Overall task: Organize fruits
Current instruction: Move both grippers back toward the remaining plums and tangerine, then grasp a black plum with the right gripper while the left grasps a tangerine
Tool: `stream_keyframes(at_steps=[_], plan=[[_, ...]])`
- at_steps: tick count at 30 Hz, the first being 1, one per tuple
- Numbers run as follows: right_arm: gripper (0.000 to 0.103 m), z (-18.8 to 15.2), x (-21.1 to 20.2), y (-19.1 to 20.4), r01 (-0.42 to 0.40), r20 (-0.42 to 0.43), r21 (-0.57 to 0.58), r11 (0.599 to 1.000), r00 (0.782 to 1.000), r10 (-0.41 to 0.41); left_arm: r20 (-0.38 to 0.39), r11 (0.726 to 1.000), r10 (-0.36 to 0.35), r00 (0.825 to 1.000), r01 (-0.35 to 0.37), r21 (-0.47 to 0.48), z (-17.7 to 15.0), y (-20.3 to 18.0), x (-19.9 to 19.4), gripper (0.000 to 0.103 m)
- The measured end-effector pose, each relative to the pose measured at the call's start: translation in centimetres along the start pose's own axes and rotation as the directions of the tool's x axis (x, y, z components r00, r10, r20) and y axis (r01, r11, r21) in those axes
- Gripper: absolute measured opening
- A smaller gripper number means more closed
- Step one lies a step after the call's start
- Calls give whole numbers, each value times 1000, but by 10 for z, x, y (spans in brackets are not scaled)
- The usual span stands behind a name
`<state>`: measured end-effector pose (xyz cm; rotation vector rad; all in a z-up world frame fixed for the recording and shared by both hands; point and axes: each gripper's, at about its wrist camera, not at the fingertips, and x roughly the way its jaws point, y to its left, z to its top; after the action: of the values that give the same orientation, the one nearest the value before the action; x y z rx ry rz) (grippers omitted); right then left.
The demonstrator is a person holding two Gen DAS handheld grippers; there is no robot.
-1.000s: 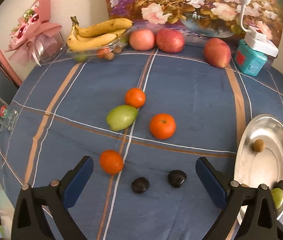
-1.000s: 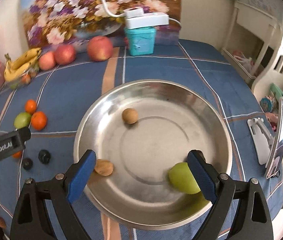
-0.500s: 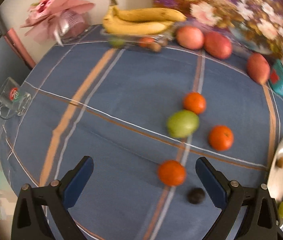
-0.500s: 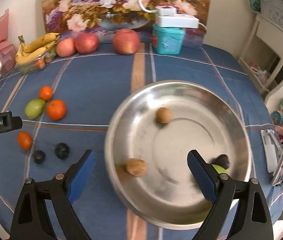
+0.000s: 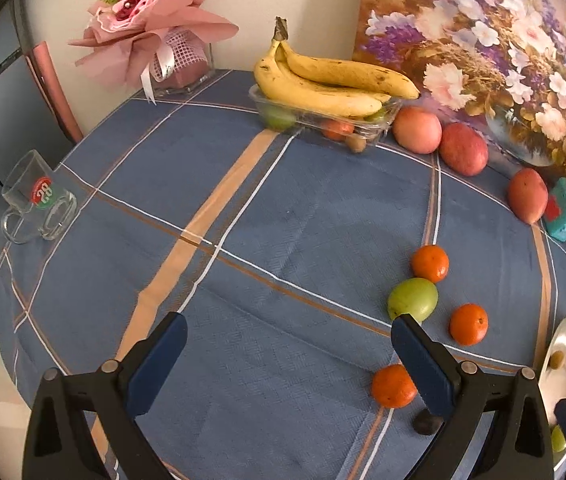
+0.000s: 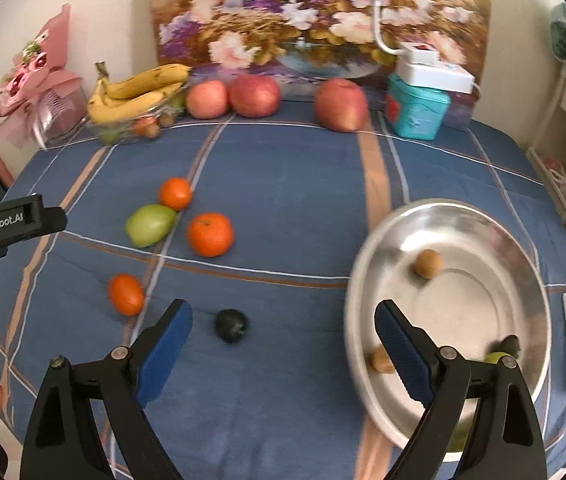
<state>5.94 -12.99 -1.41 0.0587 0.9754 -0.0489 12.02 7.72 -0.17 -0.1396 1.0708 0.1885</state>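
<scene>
Both black tongs, left (image 5: 289,360) and right (image 6: 283,340), gape empty over the woven blue plaid tabletop (image 6: 291,200); glossy round oranges (image 6: 209,234) lie beside the shiny steel bowl (image 6: 531,272).

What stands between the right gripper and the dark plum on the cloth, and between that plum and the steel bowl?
Nothing visible does. The right gripper hangs open with the dark plum just ahead between its fingers, only bare cloth around it. From the plum to the steel bowl the blue tablecloth lies clear; the oranges sit off to the left.
</scene>
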Motion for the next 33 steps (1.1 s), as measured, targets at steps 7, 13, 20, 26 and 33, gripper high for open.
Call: stream_keyframes(at_steps=[7, 13, 20, 26, 33], plan=[[93, 5, 2, 22, -49, 6, -30, 998, 999, 49, -24, 998, -61, 998, 61, -12, 0, -2, 2, 103], [93, 7, 8, 28, -47, -6, -46, 998, 999, 47, -54, 993, -105, 993, 107, 43, -6, -17, 10, 103], [93, 2, 20, 26, -61, -38, -34, 998, 998, 59, -130, 988, -138, 982, 145, 47, -18, -27, 29, 103], [93, -1, 33, 25, -71, -73, -19, 997, 995, 70, -185, 982, -178, 967, 187, 30, -25, -35, 42, 103], [91, -4, 43, 17, -72, -85, 24, 997, 994, 74, -241, 971, -228, 943, 238, 10, -31, -45, 50, 89]])
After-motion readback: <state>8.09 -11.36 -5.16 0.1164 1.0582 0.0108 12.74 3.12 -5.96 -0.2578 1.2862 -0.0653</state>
